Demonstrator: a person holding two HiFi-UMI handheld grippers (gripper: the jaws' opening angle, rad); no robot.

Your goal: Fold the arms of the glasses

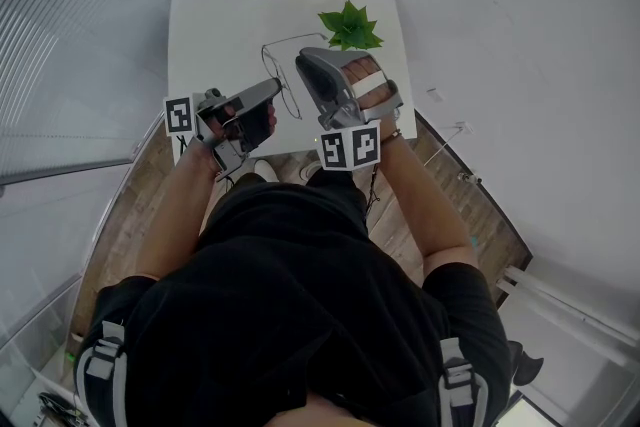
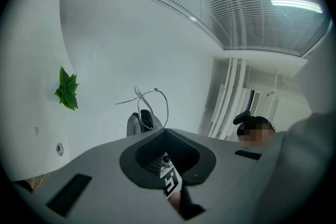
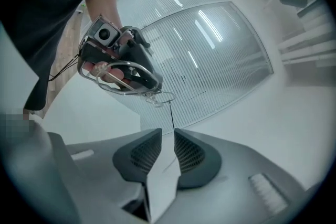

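A small white bench [image 1: 220,35] stands over wood flooring [image 1: 125,215], beside a slatted wall [image 1: 100,15]. A green leafy sprig [image 1: 350,27] lies near its far edge, apart from both tools. Above the bench, the left tool [image 1: 270,90] grips the wire-rimmed glasses [image 2: 153,105]. The right tool [image 3: 168,134] has its jaws narrowly apart, with one thin arm running into the gap.

View from above. A person in a black top stands at a white counter [image 1: 195,25] set on a wooden floor [image 1: 120,215]. The left tool [image 1: 274,87] and the right tool [image 1: 304,63], each bearing a cube with square markers, point toward each other over the counter's near half. Thin wire-framed glasses [image 1: 282,80] lie between their tips, with the lens loop at the left tool's tip and one arm reaching up and across toward a green plant [image 1: 350,27] near the far right corner.
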